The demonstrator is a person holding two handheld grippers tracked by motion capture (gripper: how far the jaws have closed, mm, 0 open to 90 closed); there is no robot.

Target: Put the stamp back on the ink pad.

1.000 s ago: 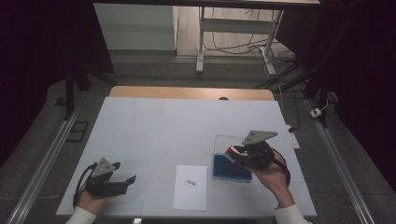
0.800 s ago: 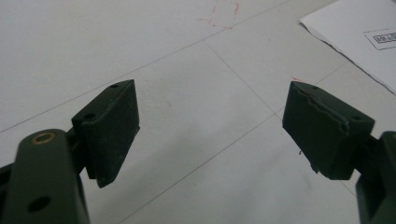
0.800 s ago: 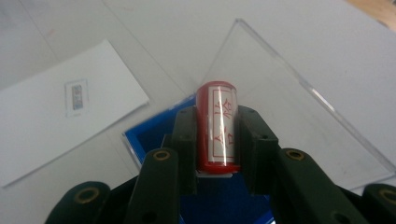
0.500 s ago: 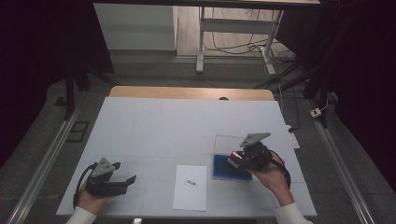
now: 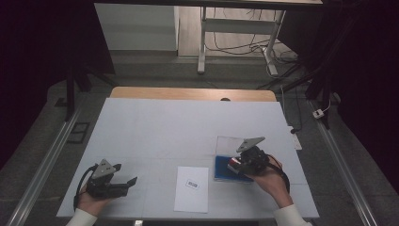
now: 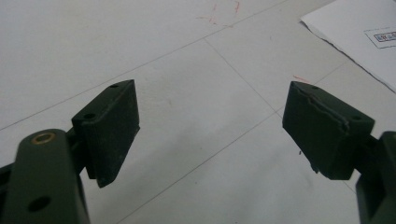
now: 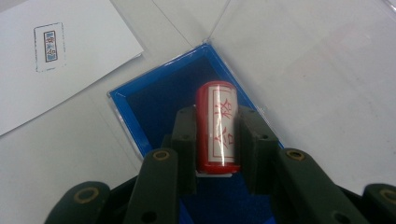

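1. The right gripper (image 7: pixel 217 135) clamps a red stamp (image 7: pixel 217 126) between its jaws, right over the blue ink pad (image 7: pixel 154 107) in its open clear case (image 5: pixel 227 144).
2. The left gripper (image 6: pixel 210 126) rests on the table (image 5: pixel 155 127), jaws wide apart with nothing between them.
3. A white sheet (image 5: pixel 192 188) with a printed mark lies between the two grippers.

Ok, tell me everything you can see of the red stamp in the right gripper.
The small red cylindrical stamp looks like glossy plastic, with a white label bearing red characters along its side. It lies lengthwise between the right gripper's black fingers, which press on both its sides. It hangs over the open blue ink-pad case, whose clear lid lies flat beyond; whether it touches the pad is unclear.
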